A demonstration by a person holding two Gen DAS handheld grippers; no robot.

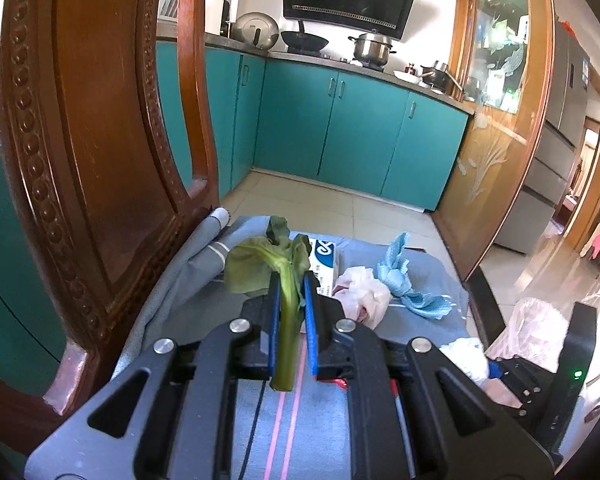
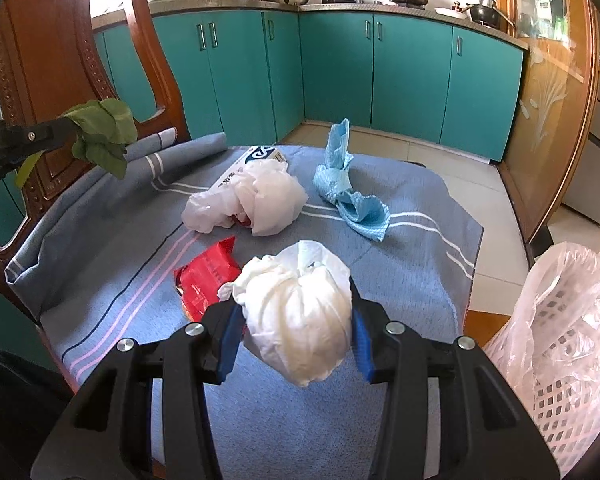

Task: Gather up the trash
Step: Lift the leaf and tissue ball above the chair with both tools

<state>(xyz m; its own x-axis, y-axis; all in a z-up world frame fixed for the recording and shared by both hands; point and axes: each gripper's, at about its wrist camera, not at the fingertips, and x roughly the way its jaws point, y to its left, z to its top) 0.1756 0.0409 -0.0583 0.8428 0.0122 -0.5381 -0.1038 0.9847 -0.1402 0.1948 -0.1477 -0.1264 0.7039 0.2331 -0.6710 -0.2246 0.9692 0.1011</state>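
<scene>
Right wrist view: white lattice basket (image 2: 560, 384) lined with a clear bag (image 2: 568, 280) beside the cloth-covered surface (image 2: 420, 272), contents not visible. Right claw (image 2: 296, 320) grips a white tissue wad (image 2: 300, 312). Left claw (image 1: 292, 292) clamps a green leaf stalk (image 1: 286, 312) above the surface.

Teal cabinets, blue striped cloth, mixed-colour trash

The cloth (image 2: 260, 420) is dusty blue with white stripes at 3 o'clock and pink stripes plus one dark line at 8 o'clock. On it lie a red wrapper (image 2: 208, 276), a sky-blue waffle-textured wipe (image 2: 348, 196), a white plastic bag (image 2: 256, 200) and a white box with blue print (image 2: 260, 156). The wad of tissue (image 2: 300, 312) is white, the vegetable leaf (image 1: 268, 264) dull green with a paler stalk. Gripper pads (image 2: 230, 336) are bright blue on black. The chair back (image 1: 80, 120) is reddish-brown with a beaded border; cabinets (image 2: 340, 72) are teal; the basket's liner (image 2: 560, 340) is translucent pink.
</scene>
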